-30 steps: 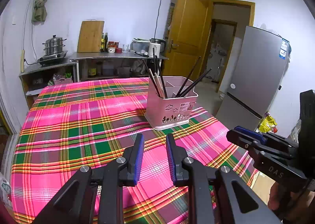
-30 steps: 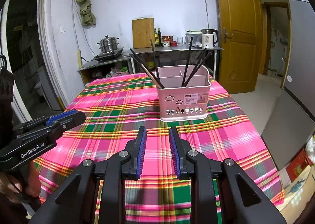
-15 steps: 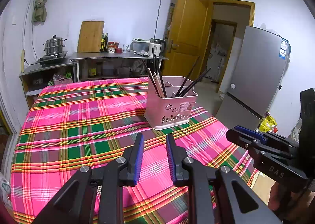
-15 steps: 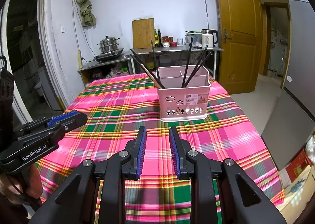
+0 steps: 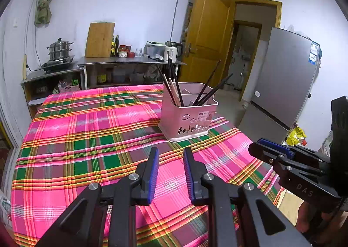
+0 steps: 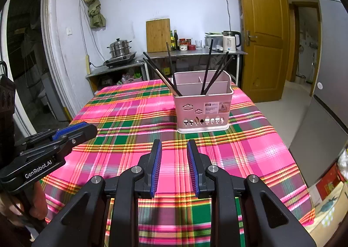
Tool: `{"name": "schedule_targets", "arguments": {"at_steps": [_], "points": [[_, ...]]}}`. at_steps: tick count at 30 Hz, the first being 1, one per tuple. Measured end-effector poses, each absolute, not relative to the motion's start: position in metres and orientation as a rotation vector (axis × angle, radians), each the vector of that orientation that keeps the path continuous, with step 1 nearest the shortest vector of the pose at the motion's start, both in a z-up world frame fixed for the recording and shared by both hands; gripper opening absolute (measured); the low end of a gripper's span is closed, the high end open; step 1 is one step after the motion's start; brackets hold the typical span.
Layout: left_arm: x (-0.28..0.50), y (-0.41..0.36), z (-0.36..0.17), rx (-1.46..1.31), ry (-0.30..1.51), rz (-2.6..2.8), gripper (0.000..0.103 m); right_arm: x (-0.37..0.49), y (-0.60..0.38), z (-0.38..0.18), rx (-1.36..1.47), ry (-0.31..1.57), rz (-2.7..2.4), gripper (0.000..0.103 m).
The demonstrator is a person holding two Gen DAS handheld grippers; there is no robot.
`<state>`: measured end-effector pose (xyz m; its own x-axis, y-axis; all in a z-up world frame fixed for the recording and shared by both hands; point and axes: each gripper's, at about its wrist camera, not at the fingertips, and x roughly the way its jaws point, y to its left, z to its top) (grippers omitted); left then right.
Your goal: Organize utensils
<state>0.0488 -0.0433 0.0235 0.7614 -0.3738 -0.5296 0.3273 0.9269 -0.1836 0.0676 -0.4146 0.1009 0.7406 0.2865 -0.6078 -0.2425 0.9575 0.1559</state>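
Observation:
A pink utensil basket [image 5: 189, 120] [image 6: 203, 109] stands on the plaid tablecloth [image 5: 91, 138] [image 6: 130, 112]. Several dark and wooden chopsticks [image 5: 174, 86] [image 6: 208, 73] lean in its compartments. My left gripper [image 5: 170, 155] is open and empty, held above the cloth in front of the basket; it also shows at the left of the right wrist view [image 6: 76, 130]. My right gripper [image 6: 174, 148] is open and empty, in front of the basket; it also shows at the right of the left wrist view [image 5: 263, 149].
A grey fridge [image 5: 285, 86] stands right of the table. A wooden door [image 6: 263, 36] is behind it. A counter [image 5: 130, 61] at the back holds a cutting board, bottles, jars and a kettle. A steamer pot [image 5: 58, 49] sits on a stove at back left.
Both grippers have stayed almost still; the views have shifted only very slightly. Both remain open and empty.

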Motion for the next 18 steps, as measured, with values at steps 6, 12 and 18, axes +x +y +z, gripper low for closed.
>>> {"name": "schedule_targets", "arguments": {"at_steps": [6, 12, 18], "points": [[0.0486, -0.0437, 0.0233, -0.082, 0.595, -0.382, 0.022, 0.0683, -0.4146, 0.0999, 0.069, 0.679, 0.291, 0.025], [0.0487, -0.0443, 0.0235, -0.080, 0.593, -0.383, 0.022, 0.0682, -0.4146, 0.1000, 0.069, 0.680, 0.290, 0.025], [0.0500, -0.0444, 0.0238, -0.081, 0.596, -0.386, 0.022, 0.0683, -0.4144, 0.0998, 0.068, 0.681, 0.290, 0.025]]}}
